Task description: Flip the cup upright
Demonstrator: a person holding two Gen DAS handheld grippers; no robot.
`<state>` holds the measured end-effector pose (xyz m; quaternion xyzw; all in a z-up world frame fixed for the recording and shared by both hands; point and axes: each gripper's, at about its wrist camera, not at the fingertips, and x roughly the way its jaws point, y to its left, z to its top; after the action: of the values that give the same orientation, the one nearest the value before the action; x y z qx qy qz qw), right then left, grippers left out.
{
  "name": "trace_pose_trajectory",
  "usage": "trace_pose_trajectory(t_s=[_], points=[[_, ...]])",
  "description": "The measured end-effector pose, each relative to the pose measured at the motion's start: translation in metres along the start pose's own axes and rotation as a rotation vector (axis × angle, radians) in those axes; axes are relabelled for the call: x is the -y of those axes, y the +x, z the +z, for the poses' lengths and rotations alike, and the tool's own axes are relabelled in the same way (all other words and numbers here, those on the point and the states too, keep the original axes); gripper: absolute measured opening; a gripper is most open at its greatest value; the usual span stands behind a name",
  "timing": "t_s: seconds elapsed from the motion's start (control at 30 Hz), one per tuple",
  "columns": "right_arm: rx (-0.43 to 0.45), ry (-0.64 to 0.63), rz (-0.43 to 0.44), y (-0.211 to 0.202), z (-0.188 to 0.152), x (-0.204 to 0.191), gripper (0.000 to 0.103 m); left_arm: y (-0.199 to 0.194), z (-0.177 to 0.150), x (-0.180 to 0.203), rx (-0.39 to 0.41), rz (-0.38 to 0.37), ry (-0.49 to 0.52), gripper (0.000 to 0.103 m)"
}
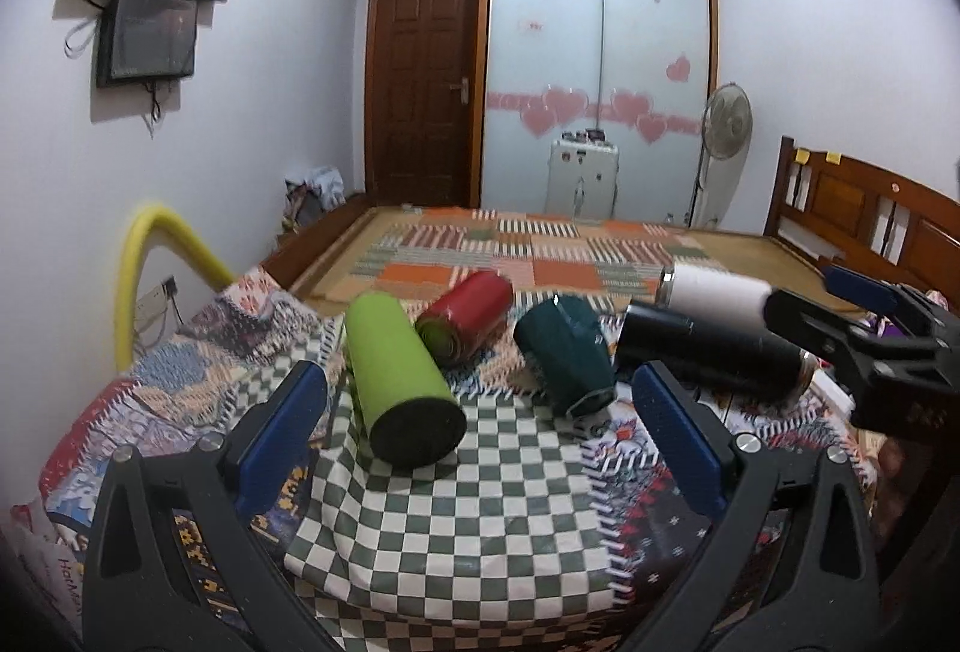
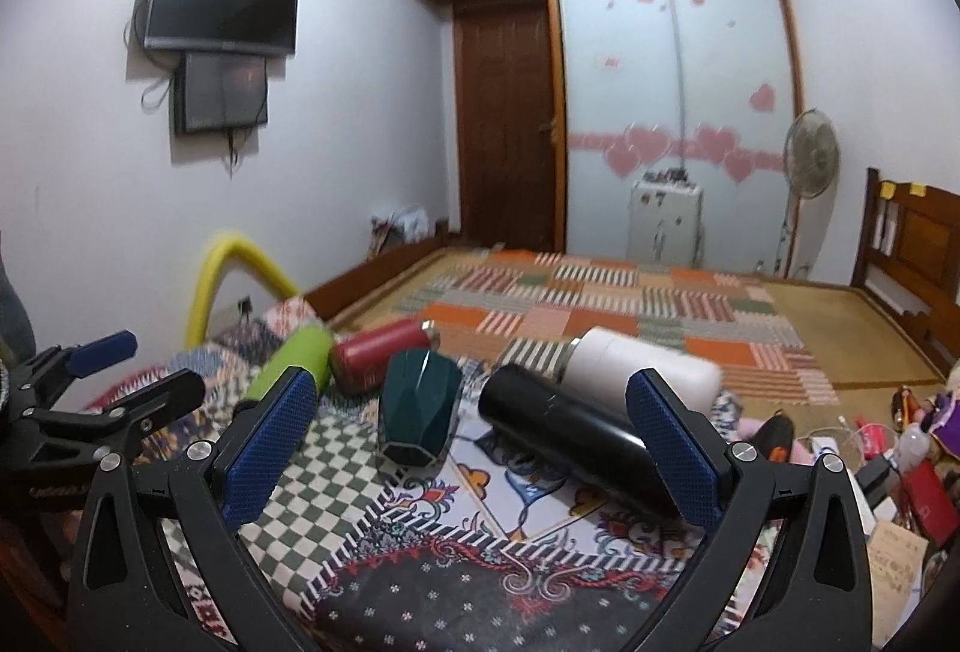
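1. Patchwork bedspread [image 1: 180,352] over the bed, with a green-and-white checked cloth [image 1: 456,520] laid on top, carrying 5 cups, all lying on their sides, none upright.
2. Lime-green cup [image 1: 402,382] nearest the left hand-held gripper [image 1: 489,430], base toward the camera; red cup [image 1: 468,319] just behind it; dark-green faceted cup [image 1: 567,355] in the middle; black cup [image 2: 570,430] and white cup [image 2: 642,373] side by side at the right.
3. Left hand-held gripper spread wide, holding nothing, poised short of the lime-green cup.
4. Right hand-held gripper [image 2: 471,448] likewise spread wide and empty, aimed between the dark-green and black cups.
5. Step in hand, by judgement: approach, no cup grasped yet.
6. Next move probably: advance over 1 cup's body, close across its width, lift, rotate until the mouth faces up, set down on the soft cloth with care against tipping.
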<state>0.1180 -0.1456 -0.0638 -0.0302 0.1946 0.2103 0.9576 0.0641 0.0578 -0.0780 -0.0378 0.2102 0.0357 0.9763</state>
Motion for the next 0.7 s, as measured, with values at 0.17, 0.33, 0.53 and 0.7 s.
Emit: trace_pose_trajectory(t_s=[0.17, 0.33, 0.53, 0.7], points=[[-0.112, -0.017, 0.054, 0.039, 0.002, -0.008, 0.103, 0.017, -0.011, -0.017, -0.041, -0.023, -0.042, 0.103], [-0.227, -0.046, 0.103, 0.08, 0.002, -0.015, 0.094, 0.027, -0.019, -0.028, -0.044, -0.007, -0.065, 0.103], [-0.377, -0.075, 0.137, 0.121, -0.002, -0.022, 0.086, 0.032, -0.024, -0.036, -0.04, -0.026, -0.09, 0.099], [-0.47, -0.079, 0.152, 0.143, -0.003, -0.024, 0.083, 0.031, -0.025, -0.04, -0.015, -0.035, -0.094, 0.098]])
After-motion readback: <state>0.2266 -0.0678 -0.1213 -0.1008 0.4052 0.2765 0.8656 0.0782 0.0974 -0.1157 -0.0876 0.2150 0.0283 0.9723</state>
